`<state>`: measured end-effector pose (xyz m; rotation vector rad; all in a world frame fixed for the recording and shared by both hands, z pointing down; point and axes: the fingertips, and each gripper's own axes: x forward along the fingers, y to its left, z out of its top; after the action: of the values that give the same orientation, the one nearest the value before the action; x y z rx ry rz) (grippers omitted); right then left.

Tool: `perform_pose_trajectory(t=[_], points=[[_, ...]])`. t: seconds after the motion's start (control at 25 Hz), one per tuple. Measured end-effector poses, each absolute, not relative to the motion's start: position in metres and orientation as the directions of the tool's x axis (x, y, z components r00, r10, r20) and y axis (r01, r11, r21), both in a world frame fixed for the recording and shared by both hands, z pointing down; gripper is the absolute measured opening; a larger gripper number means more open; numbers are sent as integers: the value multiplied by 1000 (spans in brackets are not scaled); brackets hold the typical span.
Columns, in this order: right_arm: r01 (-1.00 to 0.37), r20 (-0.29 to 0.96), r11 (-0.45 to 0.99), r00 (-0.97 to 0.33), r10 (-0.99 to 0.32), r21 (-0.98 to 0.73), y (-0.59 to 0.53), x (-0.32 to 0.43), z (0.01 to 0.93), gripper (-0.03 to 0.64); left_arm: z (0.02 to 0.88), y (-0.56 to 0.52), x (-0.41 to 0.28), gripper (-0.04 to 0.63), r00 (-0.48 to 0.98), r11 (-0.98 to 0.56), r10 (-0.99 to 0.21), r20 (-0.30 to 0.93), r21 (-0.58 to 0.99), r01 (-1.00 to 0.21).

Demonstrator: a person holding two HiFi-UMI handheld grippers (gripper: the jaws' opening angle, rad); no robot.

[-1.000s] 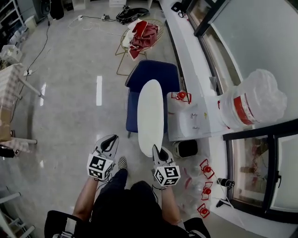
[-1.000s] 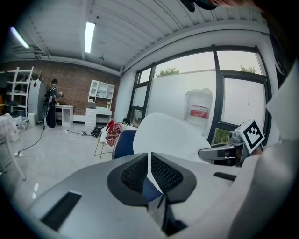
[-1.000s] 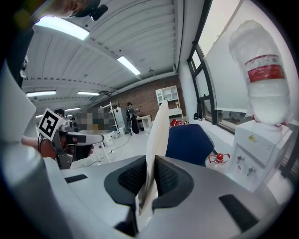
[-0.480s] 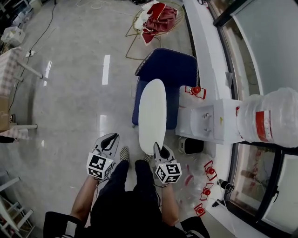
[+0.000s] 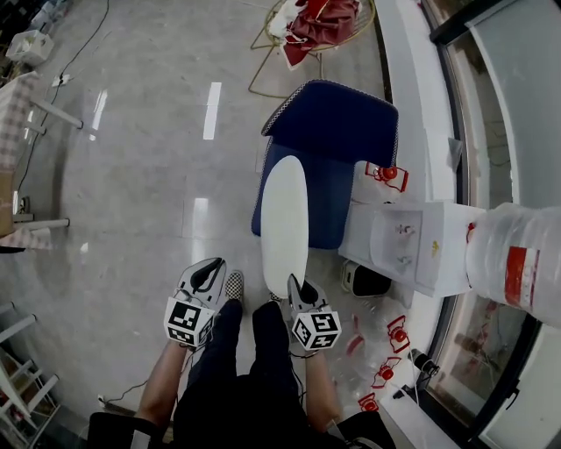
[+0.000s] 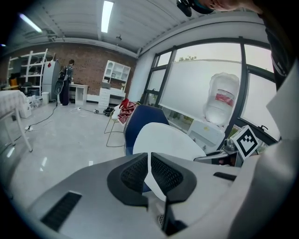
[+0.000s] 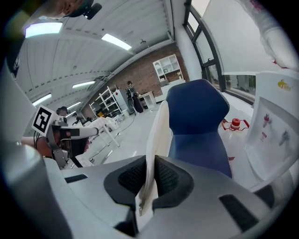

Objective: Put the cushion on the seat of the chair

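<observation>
The white oval cushion (image 5: 285, 219) hangs on edge, its far end over the left side of the blue chair's seat (image 5: 326, 206). My right gripper (image 5: 301, 286) is shut on the cushion's near end; in the right gripper view the cushion's edge (image 7: 156, 135) runs up from between the pads (image 7: 169, 177) toward the blue chair (image 7: 196, 112). My left gripper (image 5: 207, 270) is to the left of the cushion, apart from it and shut on nothing. In the left gripper view the cushion (image 6: 166, 140) and chair (image 6: 140, 119) lie beyond its jaws.
A white water dispenser (image 5: 403, 245) with a large bottle (image 5: 517, 263) stands right of the chair, with a small grey bin (image 5: 364, 281) at its foot. Red-capped items (image 5: 390, 338) lie on the floor beside it. A wire chair with red cloth (image 5: 316, 22) stands beyond.
Both grippers have sunk lower, the cushion going down with the right one. The chair and dispenser now sit closer and lower in the head view.
</observation>
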<state>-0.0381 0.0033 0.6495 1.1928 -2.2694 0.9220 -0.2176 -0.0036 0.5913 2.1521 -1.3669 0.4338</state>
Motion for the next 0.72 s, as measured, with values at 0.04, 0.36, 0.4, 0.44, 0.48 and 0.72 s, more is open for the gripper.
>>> perform_pose_trajectory(t=[0.04, 0.36, 0.4, 0.44, 0.48, 0.72], points=[[-832, 625, 414, -552, -552, -370, 2, -38, 657, 51, 597, -3, -216, 35, 428, -326, -722, 544, 279, -903], [-823, 642, 411, -565, -519, -392, -11, -28, 706, 51, 640, -1, -207, 36, 413, -293, -699, 584, 292, -910], [-823, 643, 410, -565, -516, -394, -12, -26, 711, 51, 645, -1, -204, 36, 414, -295, -695, 588, 292, -910], [-823, 645, 408, -565, -514, -396, -12, -25, 716, 51, 649, -1, -201, 36, 417, -299, -691, 591, 292, -909], [-823, 647, 406, -564, -512, -397, -12, -23, 720, 51, 652, -1, -198, 35, 420, -303, -687, 593, 292, -907], [-830, 652, 365, -557, -515, -421, -10, -4, 739, 51, 665, -3, -181, 37, 429, -305, -680, 594, 303, -903]])
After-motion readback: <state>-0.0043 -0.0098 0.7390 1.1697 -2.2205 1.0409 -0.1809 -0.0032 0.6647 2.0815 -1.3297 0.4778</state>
